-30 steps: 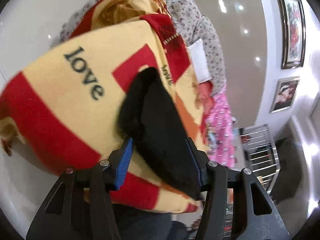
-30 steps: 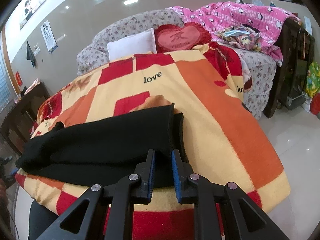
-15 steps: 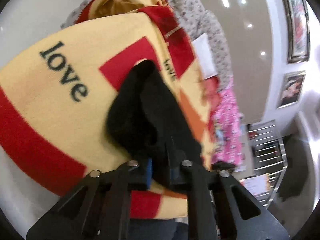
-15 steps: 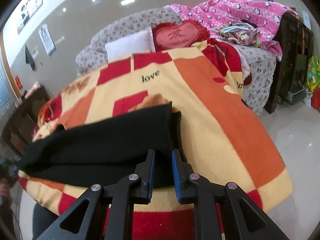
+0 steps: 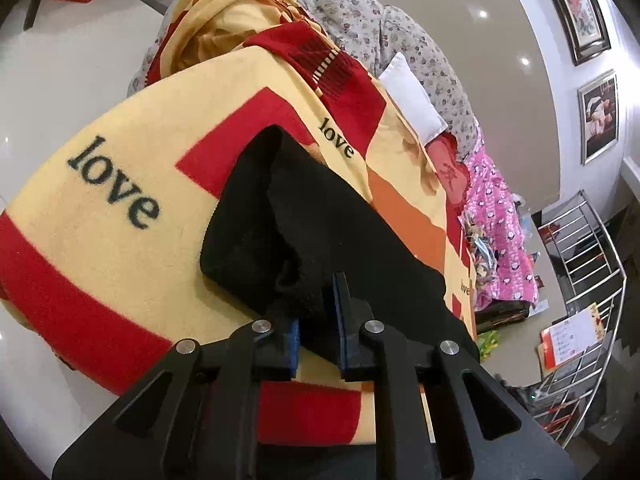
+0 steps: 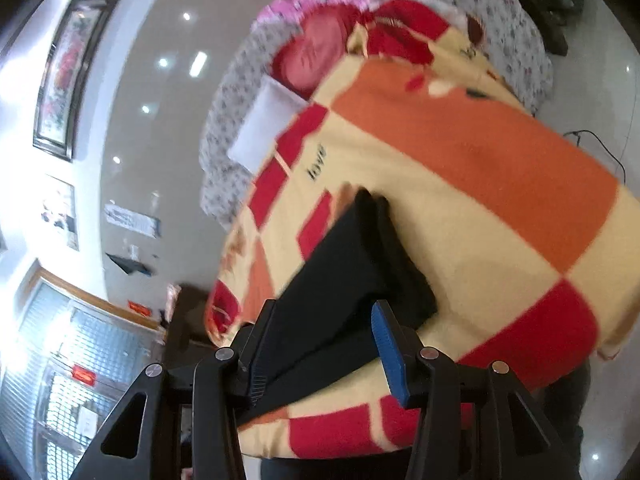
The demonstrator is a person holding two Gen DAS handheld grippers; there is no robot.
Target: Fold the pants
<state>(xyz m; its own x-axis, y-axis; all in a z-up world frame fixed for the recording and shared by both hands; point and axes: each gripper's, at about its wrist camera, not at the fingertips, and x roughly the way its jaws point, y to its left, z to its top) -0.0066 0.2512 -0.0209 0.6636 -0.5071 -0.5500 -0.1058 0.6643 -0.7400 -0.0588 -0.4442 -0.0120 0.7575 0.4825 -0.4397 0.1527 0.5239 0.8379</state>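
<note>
Pinching black pants (image 5: 320, 216), left gripper (image 5: 318, 320) over "love" blanket (image 5: 100, 208); right gripper (image 6: 320, 344) fingers apart.

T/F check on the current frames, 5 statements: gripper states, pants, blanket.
1. The left gripper is shut on the black pants. True.
2. The right gripper is clamped shut on the pants. False: its fingers stand wide apart, the pants lying between them.
3. The pants lie on a blanket printed with the word "love". True.
4. The pants are light blue denim. False: they are black.
5. A white pillow sits past the blanket's far end. True.
</note>
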